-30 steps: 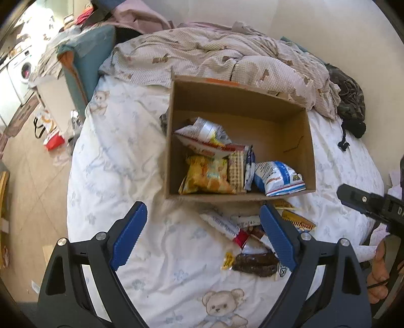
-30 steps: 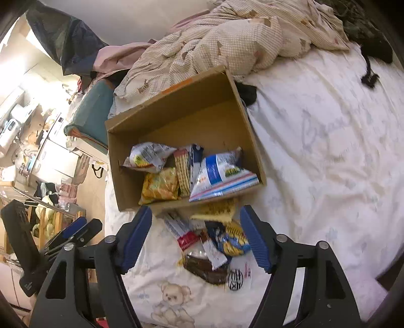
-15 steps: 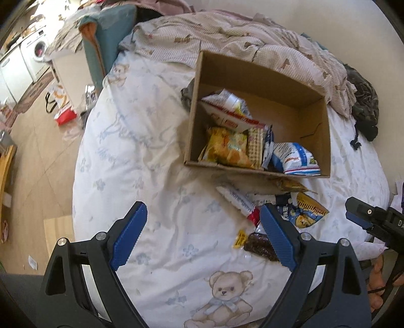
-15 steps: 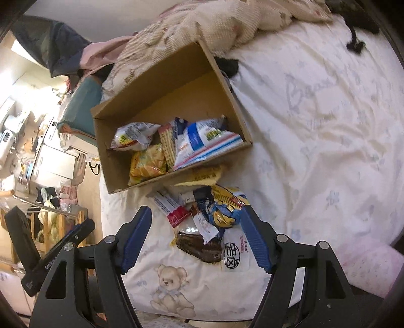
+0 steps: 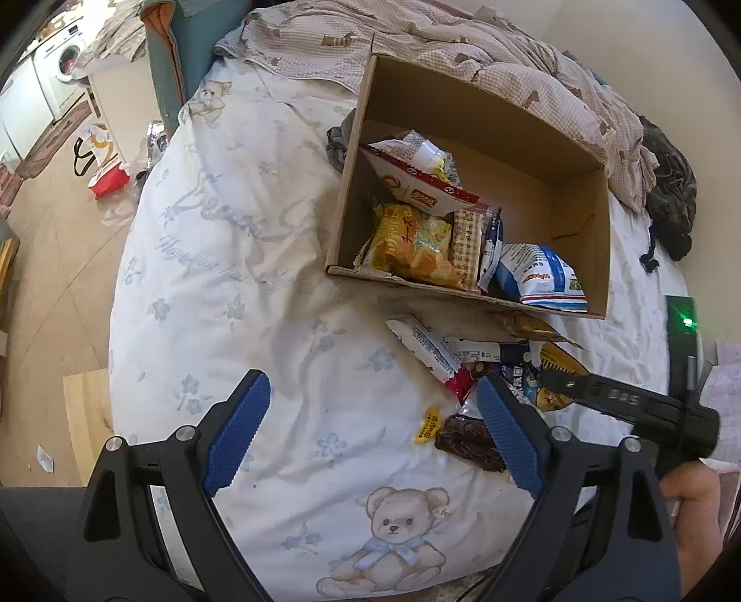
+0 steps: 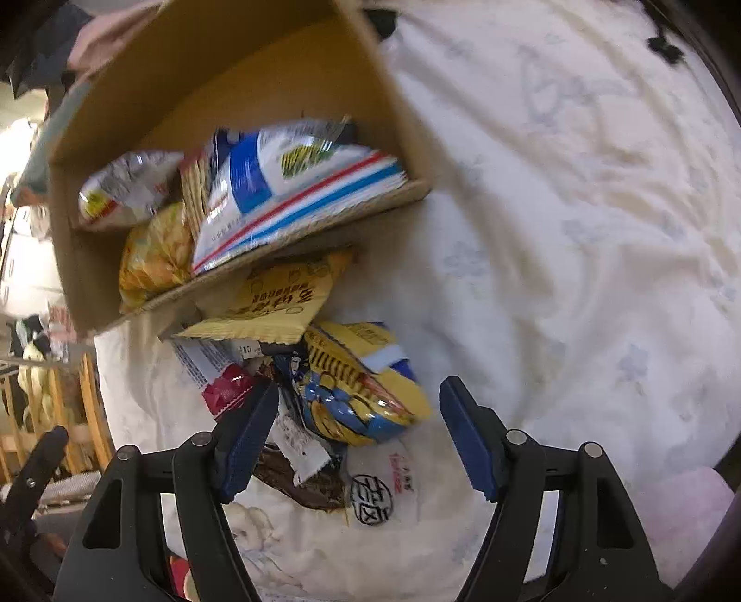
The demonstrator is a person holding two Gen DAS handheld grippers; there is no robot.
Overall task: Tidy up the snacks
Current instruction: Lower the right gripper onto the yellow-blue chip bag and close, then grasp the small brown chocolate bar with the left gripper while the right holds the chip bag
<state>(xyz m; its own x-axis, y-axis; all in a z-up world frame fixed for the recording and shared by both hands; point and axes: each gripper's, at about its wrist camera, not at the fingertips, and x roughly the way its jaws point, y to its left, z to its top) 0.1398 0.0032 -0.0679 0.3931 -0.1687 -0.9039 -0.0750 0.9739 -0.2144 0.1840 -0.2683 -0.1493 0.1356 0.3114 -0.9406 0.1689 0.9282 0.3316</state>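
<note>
An open cardboard box (image 5: 579, 153) (image 6: 231, 60) lies on the bed with several snack bags inside, among them a yellow bag (image 5: 407, 241) and a blue-and-white bag (image 5: 537, 278) (image 6: 296, 185). A pile of loose snacks lies in front of it: a yellow-and-blue bag (image 6: 361, 389), a flat yellow packet (image 6: 278, 296), a white-and-red bar (image 5: 426, 347) and a dark brown packet (image 5: 467, 444). My right gripper (image 6: 359, 430) is open, low over the yellow-and-blue bag; it shows in the left wrist view (image 5: 602, 393). My left gripper (image 5: 370, 426) is open and empty above the sheet, left of the pile.
The bed has a white teddy-bear sheet (image 5: 231, 278) and a crumpled checked blanket (image 5: 463, 41) behind the box. Dark clothing (image 5: 671, 194) lies at the far right. The floor (image 5: 51, 259) with a red-and-white bag lies off the bed's left edge.
My right gripper has dropped toward the loose pile, now close over the yellow-and-blue bag. My left gripper has drifted left and back a little. Both stay open.
</note>
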